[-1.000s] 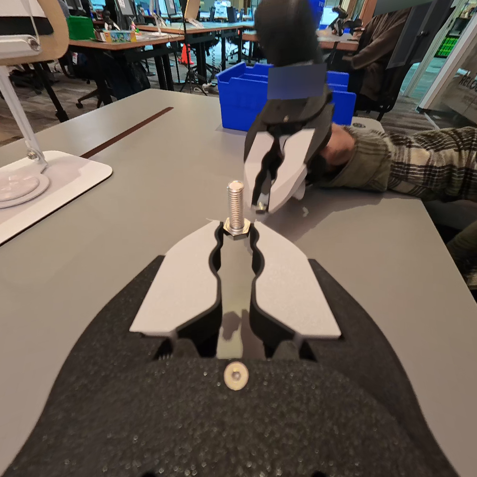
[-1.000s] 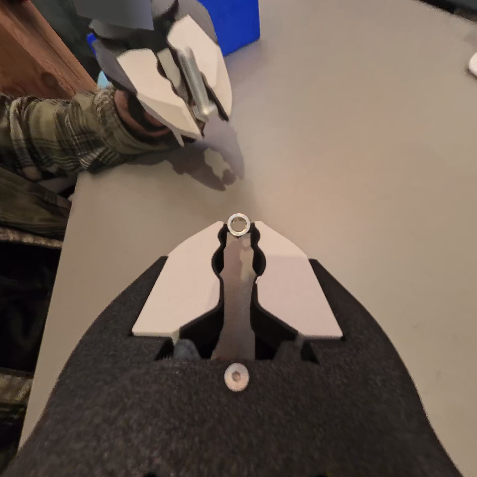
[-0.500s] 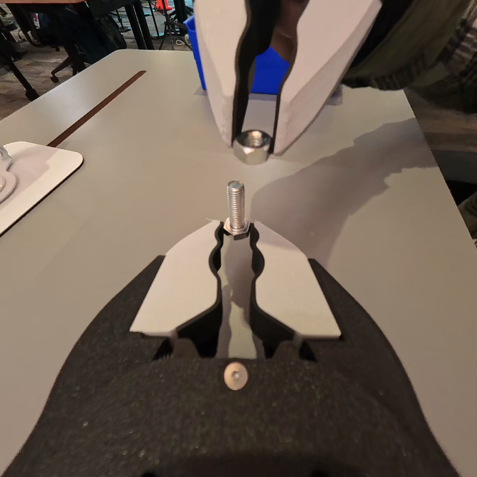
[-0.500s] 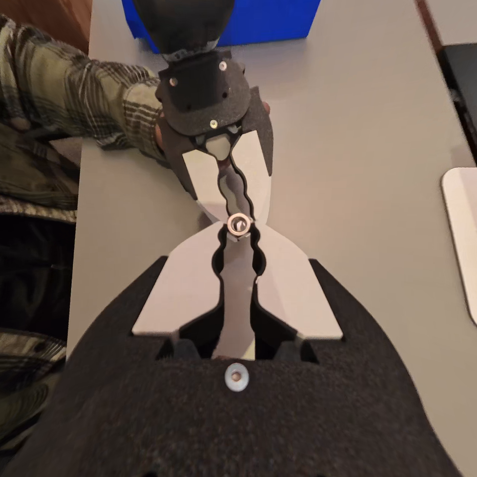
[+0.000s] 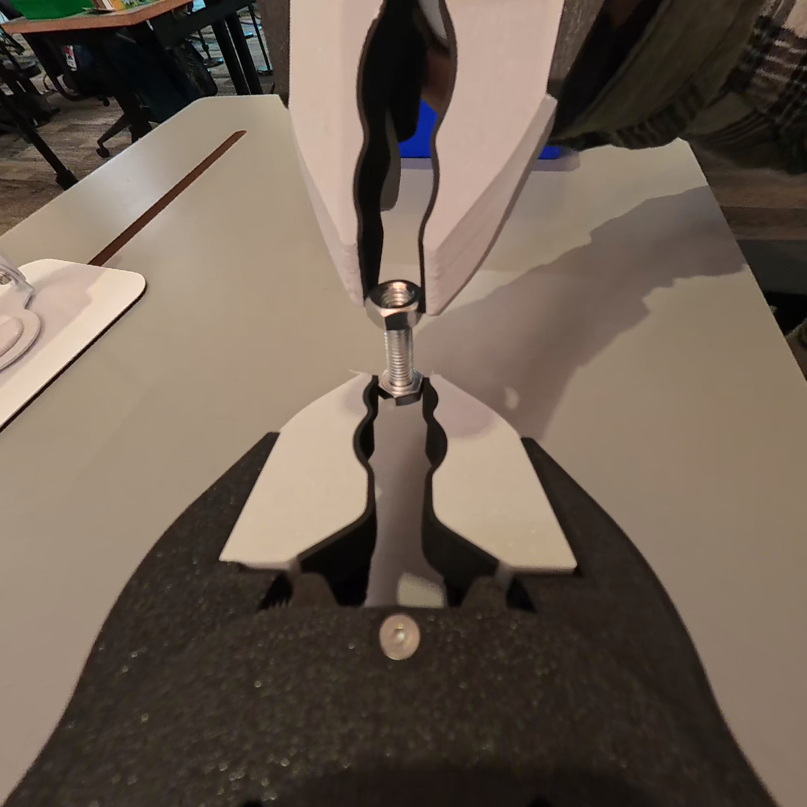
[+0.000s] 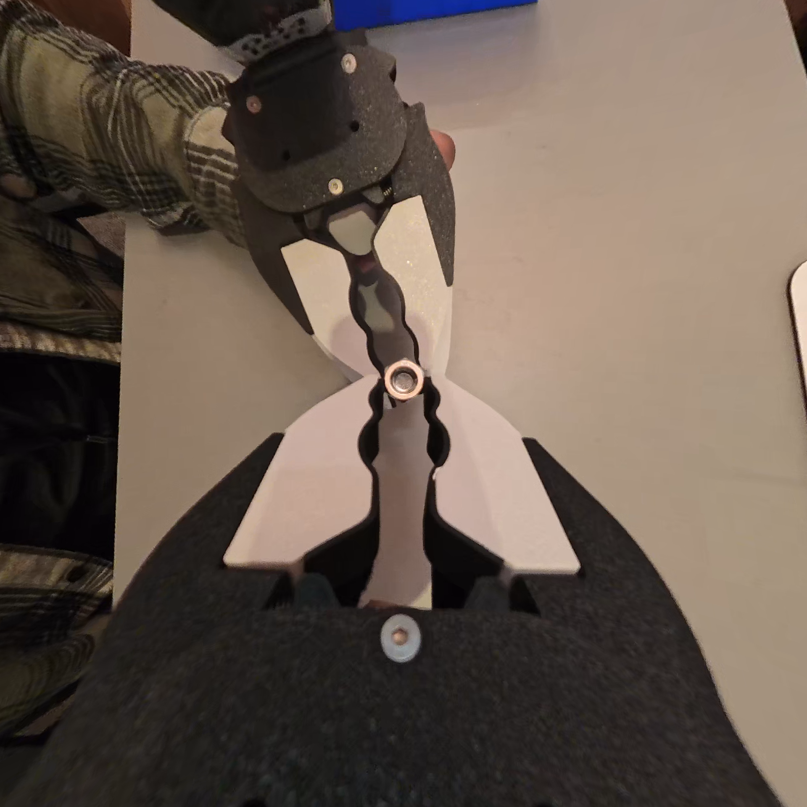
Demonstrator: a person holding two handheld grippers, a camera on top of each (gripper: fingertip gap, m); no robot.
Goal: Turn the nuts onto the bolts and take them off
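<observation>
In the left wrist view my left gripper [image 5: 399, 384] is shut on the hex head of a silver bolt [image 5: 396, 353] and holds it upright, thread up. My right gripper [image 5: 395, 301] comes down from above, shut on a silver nut [image 5: 395, 299] that sits on the tip of the bolt's thread. In the right wrist view, looking straight down, my right gripper [image 6: 404, 386] holds the nut [image 6: 404, 379], with the bolt's end showing inside its hole. The left gripper [image 6: 393, 349] lies beneath it, held by a hand in a plaid sleeve [image 6: 109, 144].
Both grippers are above a grey table [image 5: 218, 349]. A white board [image 5: 65, 314] lies at the left, a blue bin [image 5: 419, 135] at the far side behind the right gripper. A dark strip [image 5: 170, 192] runs along the table at far left. Some 4 centimeters of space lies between my two pairs of fingers.
My right gripper has swung over from the far side and come down with the nut, from above the bolt onto the tip of its thread. The left gripper has kept the bolt upright.
</observation>
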